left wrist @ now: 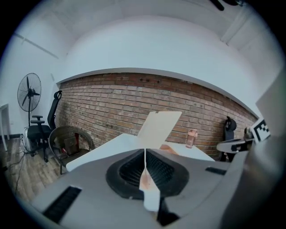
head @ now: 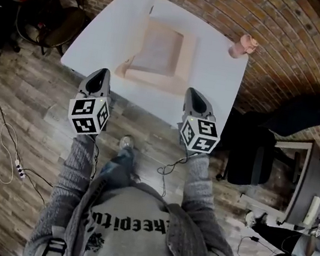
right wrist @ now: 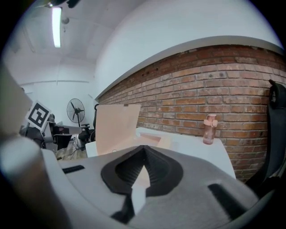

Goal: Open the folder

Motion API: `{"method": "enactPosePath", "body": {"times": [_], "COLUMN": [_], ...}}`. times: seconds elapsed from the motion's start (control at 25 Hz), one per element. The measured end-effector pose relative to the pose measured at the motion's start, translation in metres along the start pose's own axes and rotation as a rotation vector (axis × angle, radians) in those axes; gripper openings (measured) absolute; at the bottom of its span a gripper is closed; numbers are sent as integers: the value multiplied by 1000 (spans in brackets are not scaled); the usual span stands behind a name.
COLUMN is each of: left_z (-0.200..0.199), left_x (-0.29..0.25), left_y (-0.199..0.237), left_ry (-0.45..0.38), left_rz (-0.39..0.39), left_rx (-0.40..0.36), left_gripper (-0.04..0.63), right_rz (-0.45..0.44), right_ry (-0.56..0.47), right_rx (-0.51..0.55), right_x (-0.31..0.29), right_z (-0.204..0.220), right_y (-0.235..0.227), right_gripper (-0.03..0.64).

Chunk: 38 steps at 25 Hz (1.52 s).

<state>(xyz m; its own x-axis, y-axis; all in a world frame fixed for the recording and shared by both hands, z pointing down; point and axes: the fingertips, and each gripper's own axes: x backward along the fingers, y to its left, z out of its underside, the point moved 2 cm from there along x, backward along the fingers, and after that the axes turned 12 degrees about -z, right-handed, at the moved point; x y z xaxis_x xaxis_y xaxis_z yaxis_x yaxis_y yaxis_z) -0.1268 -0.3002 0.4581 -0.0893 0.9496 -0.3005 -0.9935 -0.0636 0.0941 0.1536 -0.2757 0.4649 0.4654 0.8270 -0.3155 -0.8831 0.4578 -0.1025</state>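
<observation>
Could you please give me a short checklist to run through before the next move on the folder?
1. Are the left tongs free? Shut, nothing between them: ok.
2. Are the right tongs free? Shut and empty: ok.
3. Is the cover laid flat open? It stands up along the left side of the folder: not ok.
4. Is the pink bottle out of the way? It stands apart, at a corner of the table: ok.
5. Will the cover stay up unheld? Cannot tell.

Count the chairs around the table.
3. A wicker chair left of the table, a black office chair beyond it by the fan, and a second office chair right of the table. More may be hidden outside the views.
</observation>
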Motion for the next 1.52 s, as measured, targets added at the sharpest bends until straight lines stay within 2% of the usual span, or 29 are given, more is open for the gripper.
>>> {"method": "enactPosePath", "body": {"times": [0.52, 1.52], "left_z": [-32, -77], "left_x": [77, 192], "left_y": [-23, -47], "left_ry": [-123, -335], "left_rz": [60, 92], "left_rx": [-48, -69], "left_gripper": [12, 12], "right_rz": [44, 106], "right_ry": [-147, -349], "right_rx": [70, 125], "right_x": [74, 192], "right_z": [-32, -75], "right_y": [35, 77], "right_gripper": [3, 3]}}
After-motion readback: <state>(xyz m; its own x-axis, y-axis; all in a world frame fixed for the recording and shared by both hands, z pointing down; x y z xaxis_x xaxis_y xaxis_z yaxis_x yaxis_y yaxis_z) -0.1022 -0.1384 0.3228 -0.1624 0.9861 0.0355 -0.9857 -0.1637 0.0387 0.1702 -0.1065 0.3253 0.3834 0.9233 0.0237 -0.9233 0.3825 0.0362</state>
